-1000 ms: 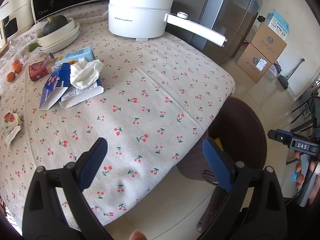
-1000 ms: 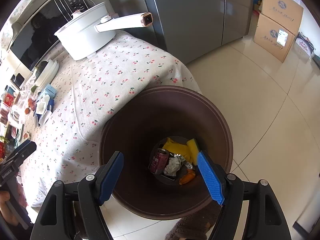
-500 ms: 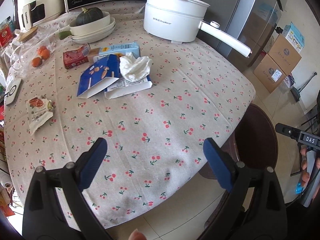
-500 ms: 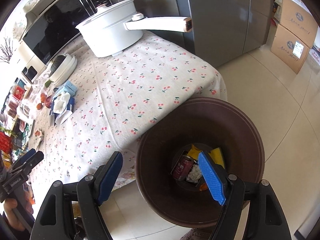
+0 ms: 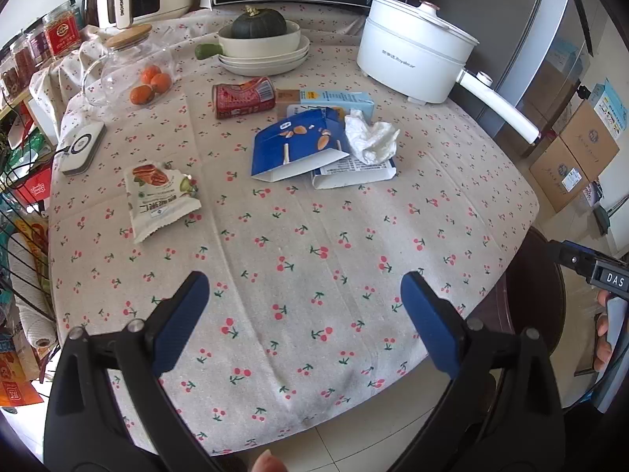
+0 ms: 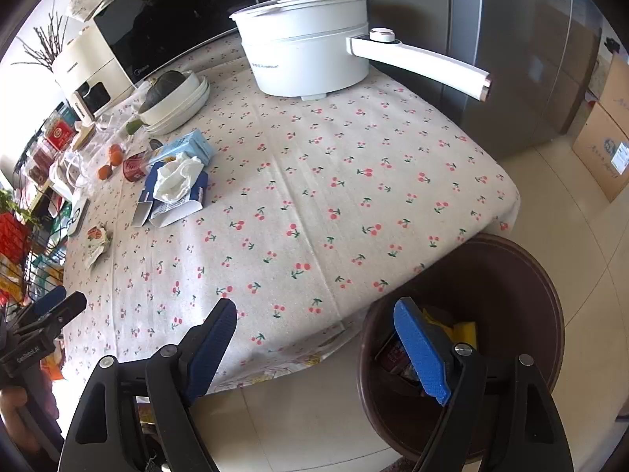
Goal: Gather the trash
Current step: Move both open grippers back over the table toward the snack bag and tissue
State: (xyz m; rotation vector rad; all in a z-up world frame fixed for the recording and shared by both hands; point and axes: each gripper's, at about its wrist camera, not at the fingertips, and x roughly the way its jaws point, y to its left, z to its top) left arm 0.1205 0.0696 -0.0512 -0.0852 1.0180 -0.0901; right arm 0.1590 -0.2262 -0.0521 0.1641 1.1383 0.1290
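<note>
Right gripper (image 6: 314, 350) opening, nothing between jaws; left gripper (image 5: 304, 322) spread, empty. Crumpled tissue (image 5: 371, 139) well ahead, atop blue carton (image 5: 295, 149). Judged light, soft, crushable; best pinched mid-crumple.

We count three oranges (image 5: 151, 84), one red can (image 5: 243, 96), two flattened cartons (image 5: 298, 149), one crumpled tissue (image 5: 371, 139), one snack wrapper (image 5: 159, 196), one white pot (image 5: 412, 61).
</note>
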